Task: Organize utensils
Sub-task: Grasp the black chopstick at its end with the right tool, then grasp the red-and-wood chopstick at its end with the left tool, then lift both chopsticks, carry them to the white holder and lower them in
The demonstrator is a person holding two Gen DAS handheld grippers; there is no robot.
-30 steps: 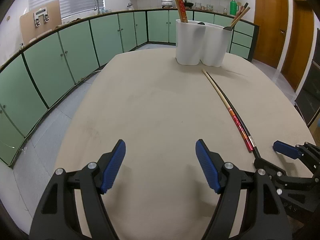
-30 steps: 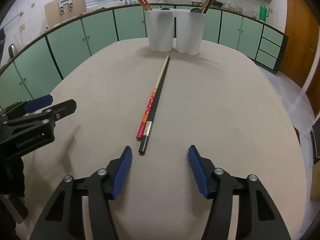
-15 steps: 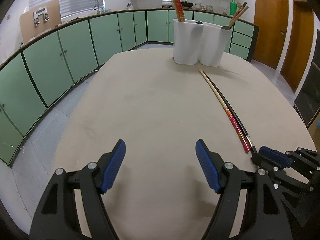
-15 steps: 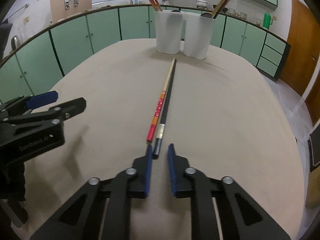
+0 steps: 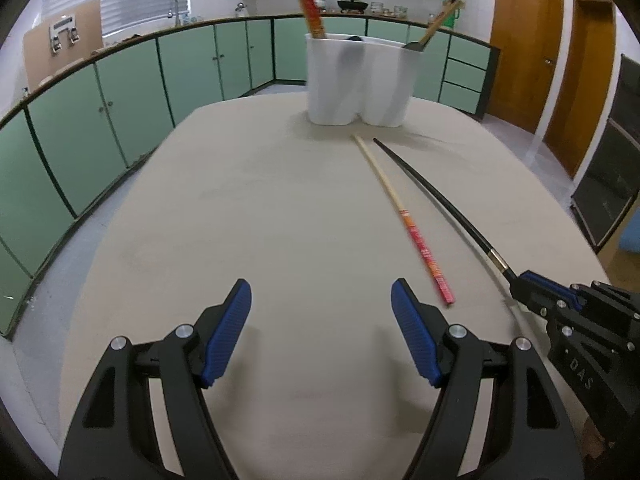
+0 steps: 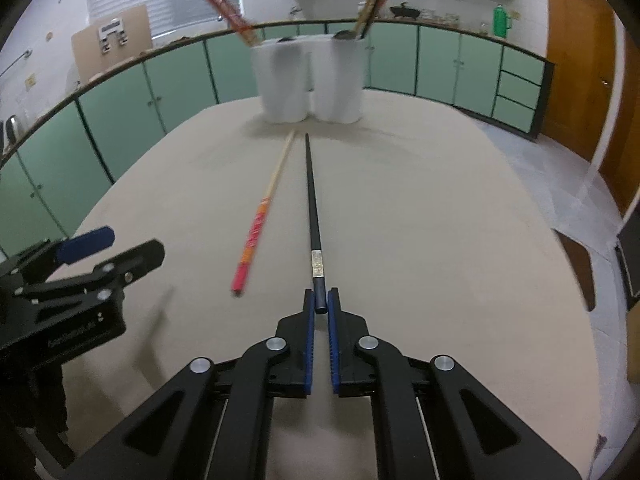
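Chopstick [image 6: 313, 208]: slim, black, pinched by right claw [image 6: 321, 302] | left claw [image 5: 321, 306]: agape

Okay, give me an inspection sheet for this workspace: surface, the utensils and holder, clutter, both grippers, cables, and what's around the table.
Surface: beige table, bare apart from the job's things.
Job's things: black chopstick with its near end between the pads of the right gripper; red-and-wood chopstick lying loose to its left, apart from it; white utensil holder at the far end, upright, with utensils standing in it.
Clutter: nothing seen.
Grippers: right gripper shut on the black chopstick; left gripper open, holding nothing, above the near table.
Cables: nothing seen.
Surroundings: green cabinets curving around the room, wooden doors at right.
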